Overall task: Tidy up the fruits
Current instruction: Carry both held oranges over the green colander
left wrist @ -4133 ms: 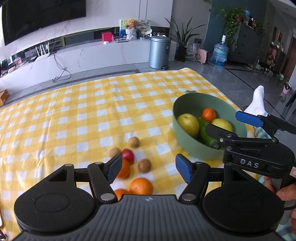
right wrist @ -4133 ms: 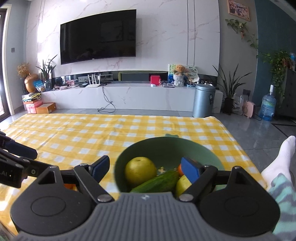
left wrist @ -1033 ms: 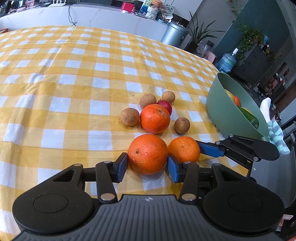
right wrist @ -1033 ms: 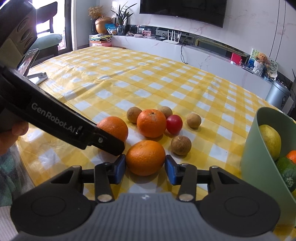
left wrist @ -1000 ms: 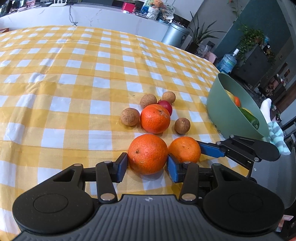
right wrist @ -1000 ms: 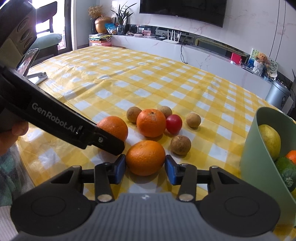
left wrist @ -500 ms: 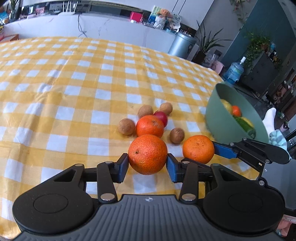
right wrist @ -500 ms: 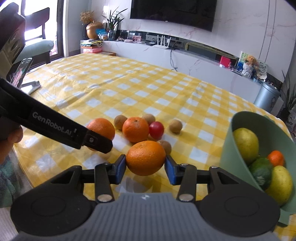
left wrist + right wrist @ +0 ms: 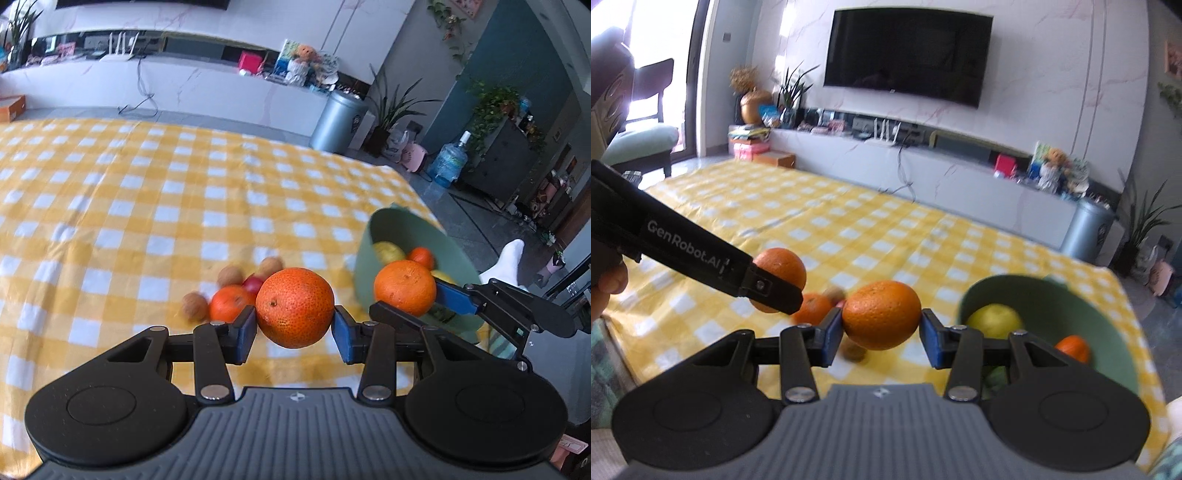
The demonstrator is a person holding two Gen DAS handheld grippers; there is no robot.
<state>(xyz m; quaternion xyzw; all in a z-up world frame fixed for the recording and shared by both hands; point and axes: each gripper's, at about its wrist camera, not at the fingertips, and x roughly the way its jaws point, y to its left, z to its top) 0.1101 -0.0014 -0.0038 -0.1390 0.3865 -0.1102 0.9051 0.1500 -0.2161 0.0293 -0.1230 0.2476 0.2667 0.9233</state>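
Note:
My left gripper is shut on a large orange and holds it in the air above the yellow checked cloth. My right gripper is shut on a second orange, also off the cloth, just left of the green bowl. The bowl holds a yellow fruit, a small orange and something green. On the cloth lie a third orange, a small red fruit and three brown round fruits.
A socked foot shows past the table's right edge, beyond the bowl. A grey bin and a water bottle stand on the floor behind. A chair is at the far left. A hand grips the left tool.
Both grippers have lifted their oranges off the cloth and tilted up. The loose fruits now lie below and behind the held oranges, and the bowl sits closer to the right gripper.

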